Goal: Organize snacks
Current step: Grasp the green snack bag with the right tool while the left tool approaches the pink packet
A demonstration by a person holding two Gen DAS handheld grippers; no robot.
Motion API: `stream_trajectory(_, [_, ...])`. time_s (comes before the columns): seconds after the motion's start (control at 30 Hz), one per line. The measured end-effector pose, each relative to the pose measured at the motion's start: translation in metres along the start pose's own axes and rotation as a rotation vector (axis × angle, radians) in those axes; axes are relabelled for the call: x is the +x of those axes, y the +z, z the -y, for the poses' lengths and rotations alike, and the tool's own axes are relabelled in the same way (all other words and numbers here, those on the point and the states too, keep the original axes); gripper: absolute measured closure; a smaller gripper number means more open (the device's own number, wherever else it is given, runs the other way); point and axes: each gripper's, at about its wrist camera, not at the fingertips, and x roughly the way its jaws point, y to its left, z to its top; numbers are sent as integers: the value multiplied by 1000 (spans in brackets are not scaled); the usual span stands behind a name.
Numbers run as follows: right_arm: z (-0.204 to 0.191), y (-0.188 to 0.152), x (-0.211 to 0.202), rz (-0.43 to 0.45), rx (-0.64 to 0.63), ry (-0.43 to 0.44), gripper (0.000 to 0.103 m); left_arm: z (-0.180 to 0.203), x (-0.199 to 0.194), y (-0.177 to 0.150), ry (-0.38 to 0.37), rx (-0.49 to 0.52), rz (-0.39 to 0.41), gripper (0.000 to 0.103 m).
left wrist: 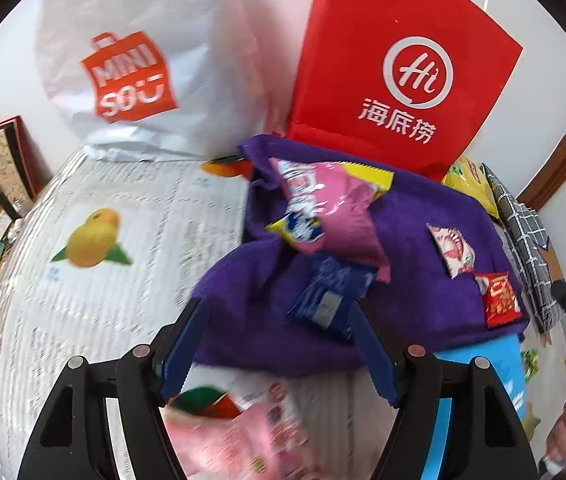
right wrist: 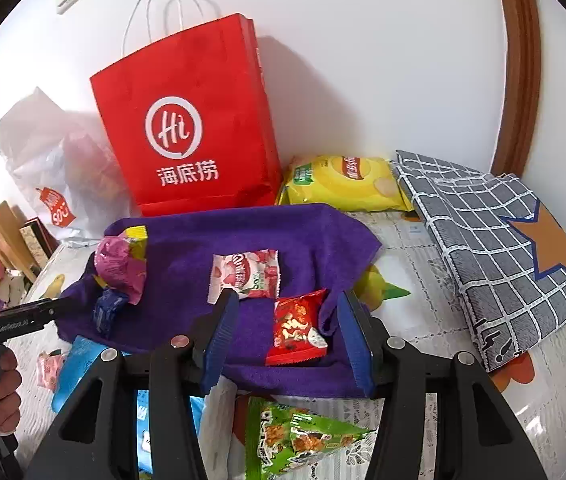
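A purple cloth lies on the table with snack packets on it. My left gripper is open over its near edge. A dark blue packet sits blurred beside the right fingertip, with neither pad pressing it. Behind it lies a pink packet. My right gripper is open around a red packet that lies flat on the cloth, clear of the pads. A strawberry-print packet lies just beyond.
A red paper bag, a white plastic bag and a yellow chips bag stand at the wall. A grey checked bag lies right. A green packet, a light blue packet and a pink one lie near.
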Motion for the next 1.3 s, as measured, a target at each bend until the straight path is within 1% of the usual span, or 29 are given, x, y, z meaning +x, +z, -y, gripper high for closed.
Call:
stream_trajectory(0.07, [-1,-1,-6,20,-14,-6,51,-6,-5,-7,19,10,-2,32])
stream_trajectory(0.13, [0,-5,-9,14,-26,-4,50,-11,-9,-14,22,21,1,32])
stream_trajectory(0.17, [1,-8,-10,5,-24,-1,48,-14,-11,-17,19,21,1,32])
stream_trajectory(0.23, [7,-17,-11,-33,-17,10,34,-20,-13,-21,5,15,1,32])
stream_trajectory(0.33, [13,-35,-11,-85,-22,-2,34,-28,-14,-24,-11,-2,-6,32])
stream_trajectory(0.43, [16,-50,-6,-132,-29,4,33,-29,-18,-23,-28,-6,10,32])
stream_trajectory(0.57, [14,-63,8,-178,-31,15,33,-30,-25,-25,-47,-11,38,32])
stream_trajectory(0.63, [12,-68,16,-200,-41,-5,33,-30,-26,-25,-44,-9,44,32])
stream_trajectory(0.73, [10,-72,23,-210,-61,-23,29,-32,-24,-25,-23,-18,42,32])
stream_trajectory(0.8, [13,-72,23,-208,-48,-14,27,-35,-22,-24,-33,-29,33,32])
stream_trajectory(0.9, [19,-75,27,-210,-18,9,23,-37,-21,-25,-51,-41,24,32])
stream_trajectory(1.0, [22,-77,33,-243,10,45,22,-37,-21,-26,-50,-44,24,32])
stream_trajectory(1.07, [21,-76,30,-211,0,31,25,-37,-21,-26,-51,-45,24,32])
stream_trajectory(1.1, [19,-76,28,-200,-12,32,28,-37,-21,-26,-52,-43,24,32])
stream_trajectory(1.13, [18,-77,28,-202,-18,35,32,-37,-20,-27,-52,-42,24,31])
stream_trajectory(1.2, [16,-77,27,-195,-27,36,34,-36,-19,-27,-47,-37,21,32])
stream_trajectory(1.27, [16,-77,24,-191,-32,45,54,-34,-18,-28,-40,-33,15,32])
stream_trajectory(1.3, [16,-77,22,-187,-32,45,56,-34,-17,-28,-38,-31,11,32])
